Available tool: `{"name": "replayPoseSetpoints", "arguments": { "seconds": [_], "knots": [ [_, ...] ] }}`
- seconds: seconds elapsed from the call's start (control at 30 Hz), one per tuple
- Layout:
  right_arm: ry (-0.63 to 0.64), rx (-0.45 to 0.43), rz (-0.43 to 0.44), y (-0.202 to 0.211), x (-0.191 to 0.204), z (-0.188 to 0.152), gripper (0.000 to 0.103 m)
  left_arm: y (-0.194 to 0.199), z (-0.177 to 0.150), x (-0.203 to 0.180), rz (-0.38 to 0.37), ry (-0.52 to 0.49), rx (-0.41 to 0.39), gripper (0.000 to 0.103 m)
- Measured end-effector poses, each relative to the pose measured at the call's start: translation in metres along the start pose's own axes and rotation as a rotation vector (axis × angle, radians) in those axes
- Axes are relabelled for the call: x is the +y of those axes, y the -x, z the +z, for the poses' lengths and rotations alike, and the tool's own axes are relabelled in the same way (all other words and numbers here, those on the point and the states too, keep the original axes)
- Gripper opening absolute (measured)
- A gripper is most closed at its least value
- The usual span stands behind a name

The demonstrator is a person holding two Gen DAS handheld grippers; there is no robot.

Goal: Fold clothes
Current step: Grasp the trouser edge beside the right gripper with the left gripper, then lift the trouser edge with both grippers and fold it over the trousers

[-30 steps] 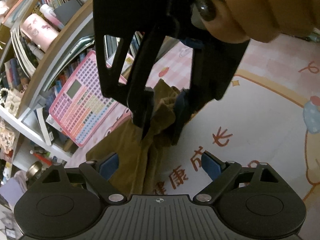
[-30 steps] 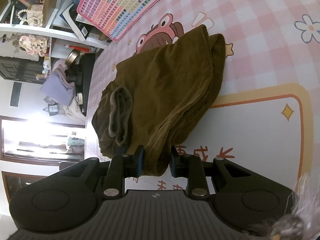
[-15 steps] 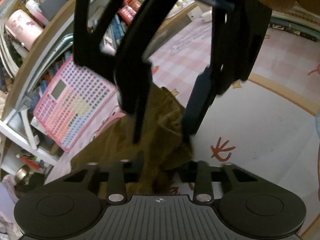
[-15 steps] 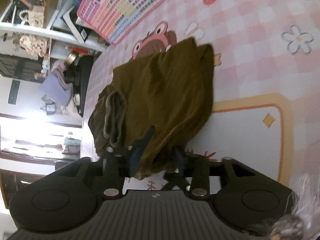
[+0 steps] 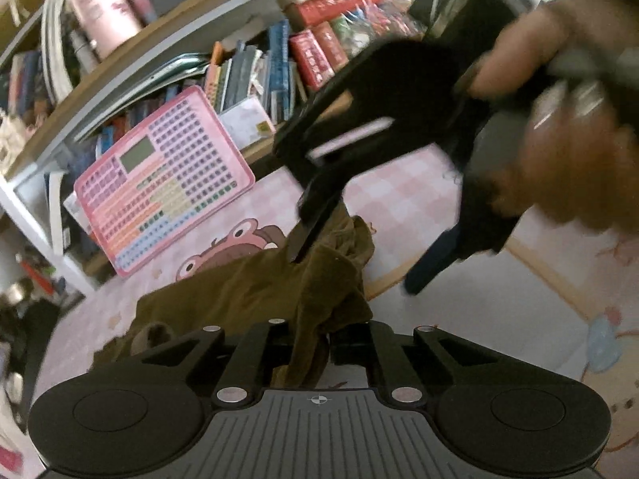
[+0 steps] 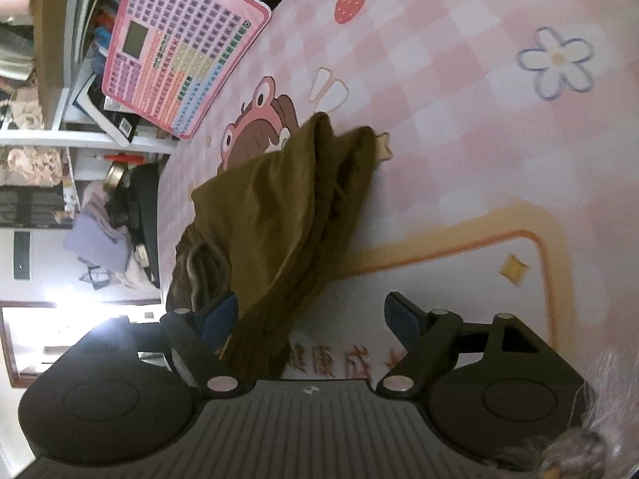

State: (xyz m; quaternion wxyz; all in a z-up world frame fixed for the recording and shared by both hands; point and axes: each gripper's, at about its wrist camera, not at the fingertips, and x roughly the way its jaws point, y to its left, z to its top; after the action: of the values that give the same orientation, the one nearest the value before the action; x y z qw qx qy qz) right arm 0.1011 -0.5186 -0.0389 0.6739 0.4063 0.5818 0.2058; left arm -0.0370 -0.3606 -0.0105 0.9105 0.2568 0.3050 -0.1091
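An olive-brown garment (image 5: 255, 291) lies bunched on a pink cartoon mat (image 5: 399, 195). In the left wrist view my left gripper (image 5: 309, 345) has its jaws closing tight on a gathered fold of the garment's near edge. My right gripper (image 5: 353, 271) hangs above the far corner of the cloth, held by a hand (image 5: 567, 159). In the right wrist view the right gripper (image 6: 311, 319) has its jaws opening wide. The garment (image 6: 279, 207) runs in between them beside the left pad (image 6: 219, 315), and neither pad presses on it.
A pink toy keyboard (image 5: 159, 183) (image 6: 179, 52) leans against a bookshelf (image 5: 279, 60) at the mat's far edge. Clutter and a lilac cloth (image 6: 100, 243) sit on the floor beyond the mat. The mat (image 6: 459, 99) stretches bare to the right of the garment.
My left gripper went from wide open to shut on the garment's edge. My right gripper let go of the cloth, spread its jaws and drew up and to the right.
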Motion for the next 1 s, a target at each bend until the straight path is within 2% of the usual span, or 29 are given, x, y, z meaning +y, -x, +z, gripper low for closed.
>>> {"name": "replayPoseSetpoints", "arguments": {
  "seconds": [0.13, 0.23, 0.3, 0.33, 0.4, 0.5, 0.8, 1.0],
  "knots": [
    [-0.044, 0.029, 0.005, -0.022, 0.001, 0.006, 0.079, 0.012, 0.000, 0.001, -0.009, 0.023, -0.021, 0.010],
    [-0.065, 0.022, 0.019, -0.025, -0.002, 0.012, 0.074, 0.021, -0.001, 0.002, -0.014, 0.035, -0.026, 0.010],
    [-0.079, 0.015, 0.017, -0.026, -0.005, 0.017, 0.046, 0.026, -0.003, 0.003, -0.020, 0.048, -0.025, 0.010],
    [-0.089, 0.005, 0.010, -0.023, -0.009, 0.018, 0.040, 0.029, -0.004, 0.003, -0.023, 0.055, -0.024, 0.010],
    [-0.109, -0.014, -0.005, -0.016, -0.017, 0.022, 0.021, 0.033, -0.006, 0.004, -0.042, 0.073, -0.024, 0.010],
    [-0.134, -0.023, 0.032, -0.007, -0.030, 0.020, 0.011, 0.037, -0.008, 0.002, -0.076, 0.096, -0.027, 0.009],
    [-0.053, -0.140, 0.044, 0.035, -0.015, 0.011, 0.009, 0.054, -0.002, 0.006, -0.188, 0.169, -0.086, 0.009],
    [0.023, -0.187, 0.040, 0.046, 0.018, 0.003, 0.009, 0.064, -0.009, 0.035, -0.263, 0.308, -0.114, 0.009]
  ]
}}
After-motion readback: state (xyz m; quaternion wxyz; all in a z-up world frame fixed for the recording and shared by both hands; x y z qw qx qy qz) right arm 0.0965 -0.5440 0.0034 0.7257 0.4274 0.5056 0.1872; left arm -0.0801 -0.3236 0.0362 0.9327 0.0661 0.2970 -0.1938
